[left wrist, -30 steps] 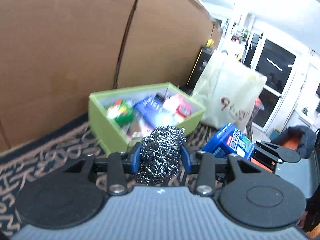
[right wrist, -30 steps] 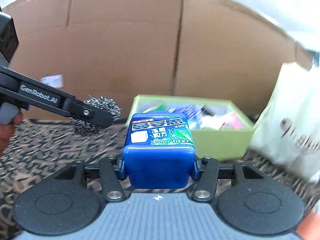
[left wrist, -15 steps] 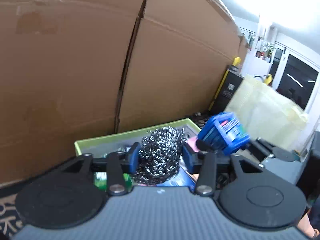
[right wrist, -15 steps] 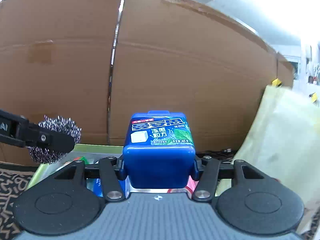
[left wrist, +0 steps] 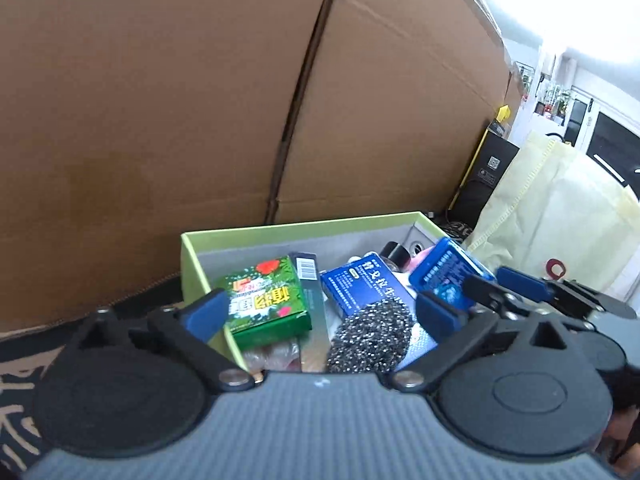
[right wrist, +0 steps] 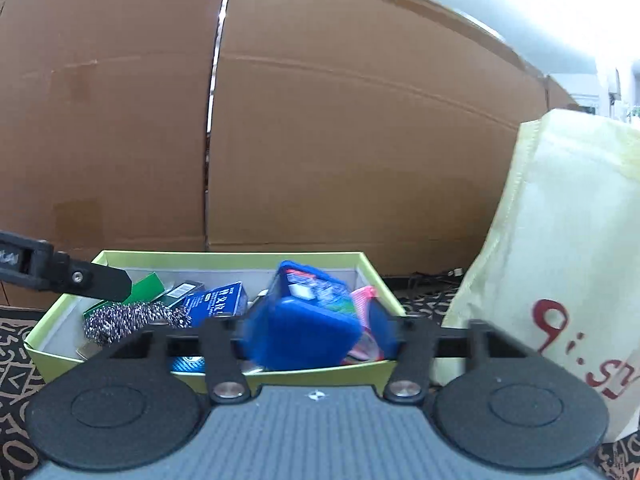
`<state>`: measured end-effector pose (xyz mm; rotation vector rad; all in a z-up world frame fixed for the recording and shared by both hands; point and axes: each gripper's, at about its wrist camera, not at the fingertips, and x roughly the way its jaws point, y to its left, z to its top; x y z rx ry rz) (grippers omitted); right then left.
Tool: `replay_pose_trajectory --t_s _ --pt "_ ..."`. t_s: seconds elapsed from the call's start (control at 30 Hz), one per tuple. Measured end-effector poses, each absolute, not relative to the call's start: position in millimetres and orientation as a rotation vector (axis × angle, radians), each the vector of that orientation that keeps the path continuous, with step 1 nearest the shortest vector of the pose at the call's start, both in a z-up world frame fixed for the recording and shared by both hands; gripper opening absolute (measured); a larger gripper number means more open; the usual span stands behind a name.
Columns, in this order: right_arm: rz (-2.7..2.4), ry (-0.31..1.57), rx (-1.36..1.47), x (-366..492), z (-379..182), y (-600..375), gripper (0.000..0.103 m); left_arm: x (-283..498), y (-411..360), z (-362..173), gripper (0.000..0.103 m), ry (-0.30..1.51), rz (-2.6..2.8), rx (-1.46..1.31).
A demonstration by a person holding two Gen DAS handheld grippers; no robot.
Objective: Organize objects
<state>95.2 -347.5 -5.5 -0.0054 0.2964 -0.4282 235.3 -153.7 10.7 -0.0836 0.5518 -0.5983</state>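
A lime green box (left wrist: 288, 227) (right wrist: 224, 257) holds several items. My left gripper (left wrist: 320, 314) is open over it, and the steel wool scrubber (left wrist: 370, 338) (right wrist: 132, 318) lies loose in the box between the spread fingers. My right gripper (right wrist: 314, 334) is open too. The blue plastic container (right wrist: 304, 316) (left wrist: 444, 274) is tilted and blurred between its fingers, dropping into the box's right part. A green packet (left wrist: 266, 302) and a blue carton (left wrist: 360, 286) lie inside the box.
A tall cardboard wall (left wrist: 240, 100) (right wrist: 320, 120) stands right behind the box. A pale yellow cloth bag (right wrist: 560, 248) (left wrist: 560, 208) stands to the right. A patterned dark mat (right wrist: 16, 344) covers the surface.
Both grippers moved over the box and opened. The scrubber dropped from the left gripper into the box; the blue container left the right gripper's grip and tilted.
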Motion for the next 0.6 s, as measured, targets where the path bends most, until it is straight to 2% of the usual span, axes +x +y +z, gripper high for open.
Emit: replay_pose_trajectory --t_s 0.13,0.23,0.27,0.33,0.4,0.6 --pt "-0.442 0.309 -0.057 112 -7 -340 0.045 224 -151 16 0.103 0.523 -0.575 -0.036" --pt "-0.394 0.389 -0.021 120 -14 -341 0.046 212 -140 21 0.103 0.516 -0.557 -0.020" --pt "-0.396 0.389 -0.011 115 -16 -339 0.049 208 -134 23 0.103 0.510 -0.555 -0.018" --pt "-0.417 0.350 -0.019 95 -14 -327 0.074 195 -123 26 0.103 0.500 -0.548 -0.010" --pt "-0.440 0.299 -0.025 73 -9 -317 0.082 180 -113 28 0.103 0.497 -0.545 -0.002" --pt "-0.439 0.318 -0.034 18 9 -284 0.090 135 -89 25 0.103 0.546 -0.490 -0.004"
